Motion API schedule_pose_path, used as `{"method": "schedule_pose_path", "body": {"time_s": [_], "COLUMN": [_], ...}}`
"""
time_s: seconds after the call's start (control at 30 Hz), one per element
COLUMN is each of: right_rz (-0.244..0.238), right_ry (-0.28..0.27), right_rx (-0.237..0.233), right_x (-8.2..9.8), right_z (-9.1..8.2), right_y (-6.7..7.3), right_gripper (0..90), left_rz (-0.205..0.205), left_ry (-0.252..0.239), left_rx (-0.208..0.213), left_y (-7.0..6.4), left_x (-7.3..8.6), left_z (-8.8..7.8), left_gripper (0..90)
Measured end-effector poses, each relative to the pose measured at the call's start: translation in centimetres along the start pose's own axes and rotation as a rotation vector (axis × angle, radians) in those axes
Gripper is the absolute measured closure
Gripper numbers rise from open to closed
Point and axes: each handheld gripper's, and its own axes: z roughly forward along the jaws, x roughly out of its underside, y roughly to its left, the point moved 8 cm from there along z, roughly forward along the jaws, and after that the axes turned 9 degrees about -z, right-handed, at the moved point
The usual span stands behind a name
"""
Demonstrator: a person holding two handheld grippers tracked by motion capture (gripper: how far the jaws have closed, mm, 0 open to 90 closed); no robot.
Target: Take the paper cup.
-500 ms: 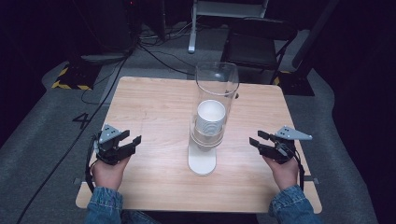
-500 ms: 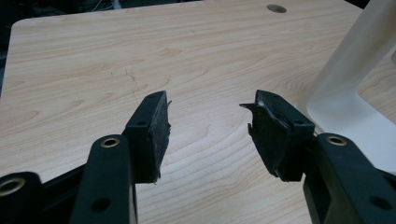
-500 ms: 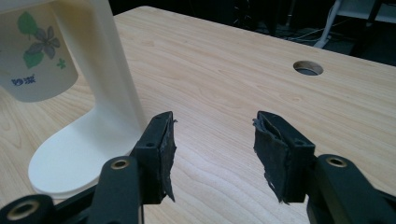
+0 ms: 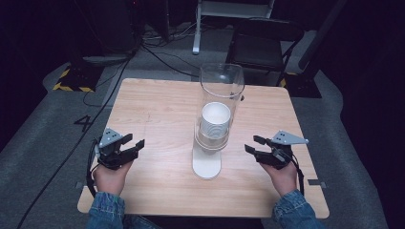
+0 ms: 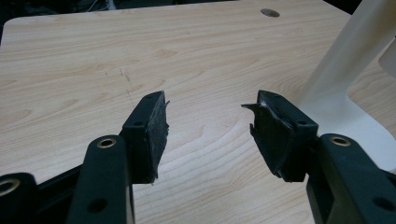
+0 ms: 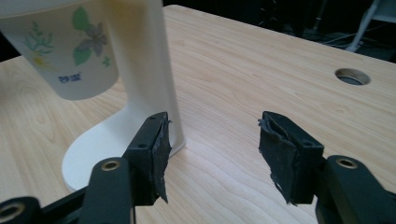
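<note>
A cup dispenser stands mid-table: a clear tube [image 4: 222, 86] on a white stand with a flat white base [image 4: 207, 164]. A white paper cup [image 4: 216, 119] hangs out of the tube's bottom; in the right gripper view the cup [image 6: 70, 51] shows a flower print beside the stand's column [image 6: 144, 60]. My left gripper [image 4: 133, 140] rests open on the table to the left of the dispenser, with nothing between its jaws [image 5: 210, 112]. My right gripper [image 4: 251, 144] stands open to the right of the base, also with nothing held [image 6: 212, 126].
The wooden table [image 4: 157, 109] has a cable hole [image 6: 352, 76] near its far edge. Behind the table stand a dark chair [image 4: 260, 47] and floor cables [image 4: 157, 52]. Bare wood lies between each gripper and the dispenser.
</note>
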Motion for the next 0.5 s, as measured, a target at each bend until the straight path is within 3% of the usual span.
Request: {"method": "schedule_pose_path", "body": {"time_s": [0.5], "right_rz": [-0.013], "right_ry": [-0.015], "right_rx": [-0.118], "right_x": [-1.0], "right_z": [2.5], "right_y": [2.8], "right_gripper": [41.6], "left_rz": [-0.007], "left_ry": [0.002], "left_rx": [-0.004], "left_y": [0.3], "left_x": [0.8], "left_z": [-0.9], "left_gripper": [44.3]}}
